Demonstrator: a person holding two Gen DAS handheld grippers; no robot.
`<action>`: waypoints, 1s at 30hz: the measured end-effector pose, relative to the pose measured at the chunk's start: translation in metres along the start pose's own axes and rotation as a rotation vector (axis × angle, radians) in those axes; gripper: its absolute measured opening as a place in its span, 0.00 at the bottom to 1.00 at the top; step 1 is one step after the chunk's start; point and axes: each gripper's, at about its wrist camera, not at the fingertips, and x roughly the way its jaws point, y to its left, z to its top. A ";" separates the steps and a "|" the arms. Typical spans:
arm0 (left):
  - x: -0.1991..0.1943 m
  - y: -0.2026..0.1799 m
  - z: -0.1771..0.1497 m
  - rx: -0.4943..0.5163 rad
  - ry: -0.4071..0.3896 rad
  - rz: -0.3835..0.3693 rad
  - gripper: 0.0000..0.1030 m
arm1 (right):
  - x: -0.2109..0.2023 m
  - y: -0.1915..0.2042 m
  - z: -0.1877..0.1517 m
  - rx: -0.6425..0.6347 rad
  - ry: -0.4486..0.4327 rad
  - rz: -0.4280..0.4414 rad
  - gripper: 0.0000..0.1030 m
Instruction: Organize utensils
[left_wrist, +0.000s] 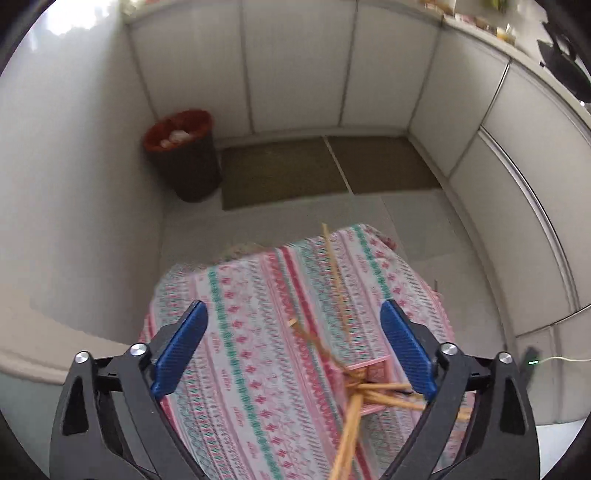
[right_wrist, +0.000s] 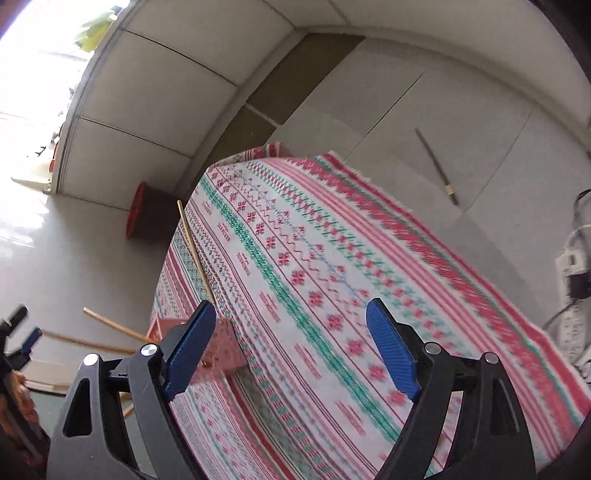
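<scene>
A small pink holder box (left_wrist: 373, 373) stands on a table under a red, green and white patterned cloth (left_wrist: 258, 350). Several wooden chopsticks (left_wrist: 384, 397) stick out of it at angles, and one long chopstick (left_wrist: 334, 273) points away across the cloth. My left gripper (left_wrist: 293, 325) is open above the cloth, with the holder just inside its right finger. In the right wrist view the holder (right_wrist: 221, 347) sits behind my left finger, with chopsticks (right_wrist: 110, 326) fanning out left. My right gripper (right_wrist: 291, 325) is open and empty over the cloth (right_wrist: 332, 277).
A dark bin with a red liner (left_wrist: 181, 147) stands in the far corner by grey partition walls. A thin dark tool (right_wrist: 436, 166) lies on the floor past the table. A power strip with cables (right_wrist: 572, 266) is at the right.
</scene>
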 end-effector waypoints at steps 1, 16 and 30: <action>0.015 -0.009 0.019 0.008 0.070 -0.016 0.92 | 0.016 -0.006 0.003 0.043 0.015 0.039 0.79; 0.319 -0.055 0.104 -0.124 0.532 0.215 0.63 | 0.026 0.048 -0.038 -0.586 -0.576 -0.164 0.85; 0.298 -0.065 0.130 -0.054 0.469 0.226 0.06 | 0.042 0.009 -0.002 -0.346 -0.432 -0.078 0.85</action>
